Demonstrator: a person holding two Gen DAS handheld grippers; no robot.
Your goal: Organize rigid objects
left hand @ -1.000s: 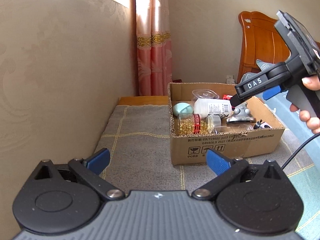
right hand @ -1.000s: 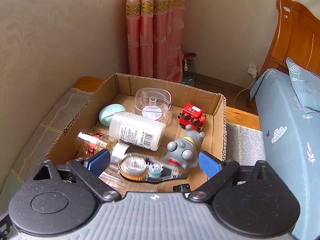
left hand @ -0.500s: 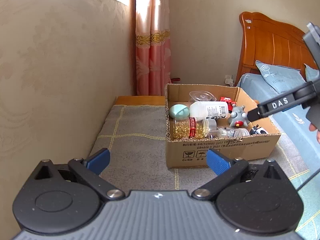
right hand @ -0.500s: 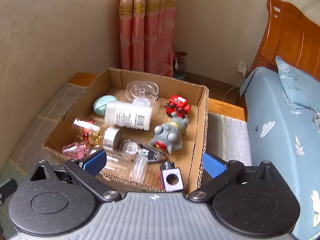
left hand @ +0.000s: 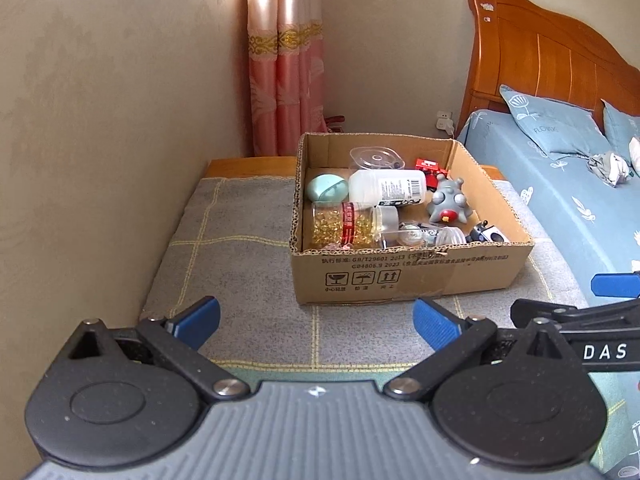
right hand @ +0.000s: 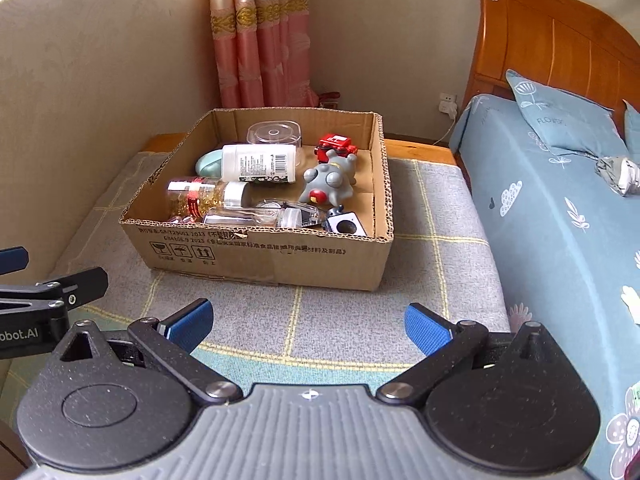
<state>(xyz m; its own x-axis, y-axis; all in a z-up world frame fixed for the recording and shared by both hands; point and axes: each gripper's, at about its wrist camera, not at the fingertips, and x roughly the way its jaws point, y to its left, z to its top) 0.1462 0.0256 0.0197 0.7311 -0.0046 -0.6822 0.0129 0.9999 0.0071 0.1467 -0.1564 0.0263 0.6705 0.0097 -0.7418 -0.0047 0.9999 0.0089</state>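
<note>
- The left gripper (left hand: 316, 320) is held above a grey checked mat (left hand: 240, 232), its blue fingers spread wide with nothing between them.
- A cardboard box (left hand: 400, 276) is seen on the mat ahead, well apart from the fingers.
- Inside the box are laid a white bottle (left hand: 386, 192), a jar of golden capsules (left hand: 344, 226), a teal egg-shaped object (left hand: 326, 188), a grey toy figure (left hand: 448, 204) and a red toy car (left hand: 430, 168).
- Part of the right gripper (left hand: 600, 320) is seen at the right edge, beside a bed (left hand: 560, 184).
</note>
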